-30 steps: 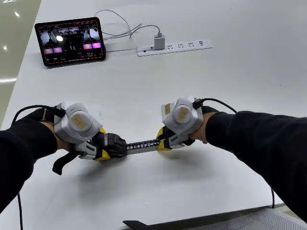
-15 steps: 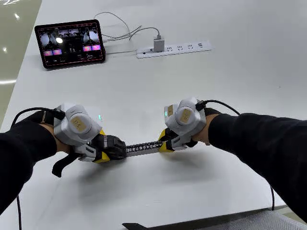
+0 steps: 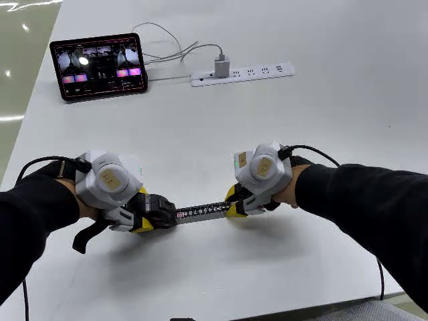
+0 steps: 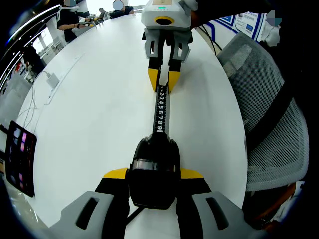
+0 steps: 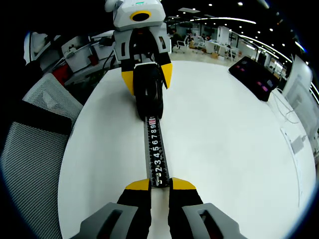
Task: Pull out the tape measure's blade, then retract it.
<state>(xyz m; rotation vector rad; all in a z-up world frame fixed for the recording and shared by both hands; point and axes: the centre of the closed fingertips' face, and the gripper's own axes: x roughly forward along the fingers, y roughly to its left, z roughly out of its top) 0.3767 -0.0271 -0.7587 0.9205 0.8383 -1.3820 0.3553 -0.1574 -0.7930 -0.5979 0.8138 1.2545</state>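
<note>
A black tape measure (image 3: 159,208) lies low over the white counter (image 3: 314,127), near the front edge, with a short length of its blade (image 3: 202,212) drawn out to the right. The blade is dark with white numerals, reading from 1 up to about 10 in the right gripper view.

The left hand-held gripper (image 4: 154,173) has its yellow-tipped jaws clamped on either side of the tape measure's body. The right hand-held gripper (image 5: 159,185) faces it from the other end, jaws pinched together on the blade's free end. The blade runs straight between the two grippers. Both are held by a person in black sleeves.

At the counter's far side a tablet (image 3: 98,65) with a lit screen stands on the left, and a white power strip (image 3: 251,70) with a plugged-in charger (image 3: 221,67) lies to its right. A grey mesh chair (image 4: 271,124) stands beside the counter.
</note>
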